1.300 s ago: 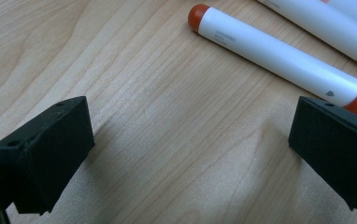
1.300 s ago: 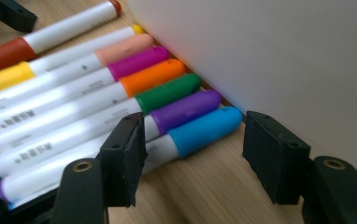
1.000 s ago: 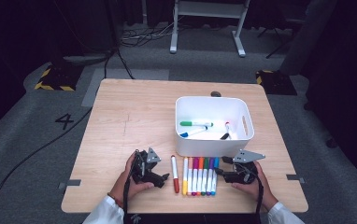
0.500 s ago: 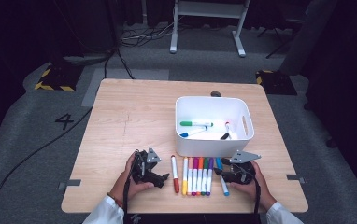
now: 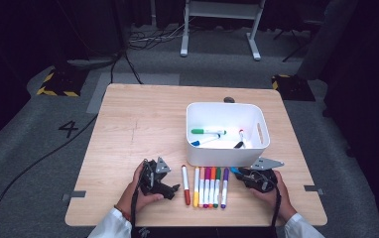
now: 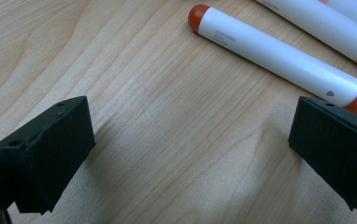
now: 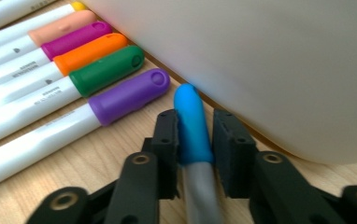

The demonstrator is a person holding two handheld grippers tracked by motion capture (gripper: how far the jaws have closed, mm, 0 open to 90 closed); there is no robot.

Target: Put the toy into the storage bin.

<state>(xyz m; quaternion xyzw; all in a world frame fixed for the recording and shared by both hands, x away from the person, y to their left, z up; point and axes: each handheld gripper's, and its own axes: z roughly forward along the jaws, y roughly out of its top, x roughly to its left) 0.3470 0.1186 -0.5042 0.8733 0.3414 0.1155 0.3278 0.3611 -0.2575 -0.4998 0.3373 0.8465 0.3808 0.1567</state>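
A row of several markers lies on the wooden table in front of a white bin (image 5: 226, 154): red (image 5: 185, 185), yellow, pink, orange, green and purple (image 5: 224, 187). My right gripper (image 7: 194, 140) is shut on the cap of a blue marker (image 7: 193, 122), whose tip sits close to the bin wall (image 7: 270, 70); in the high view it is at the row's right end (image 5: 242, 174). My left gripper (image 5: 168, 190) rests open on the table left of the red marker (image 6: 279, 53), nothing between its jaws. Inside the bin lie a green marker (image 5: 207, 131), a blue one and others.
The table's front edge (image 5: 197, 224) runs just behind both hands. Bare wood spreads over the left and far part of the table (image 5: 138, 119). Beyond the table are floor cables and a stand's legs.
The blue marker, lying at the right end of the row half a second ago, is now held in my right gripper with its cap near the bin. The left gripper has stayed put.
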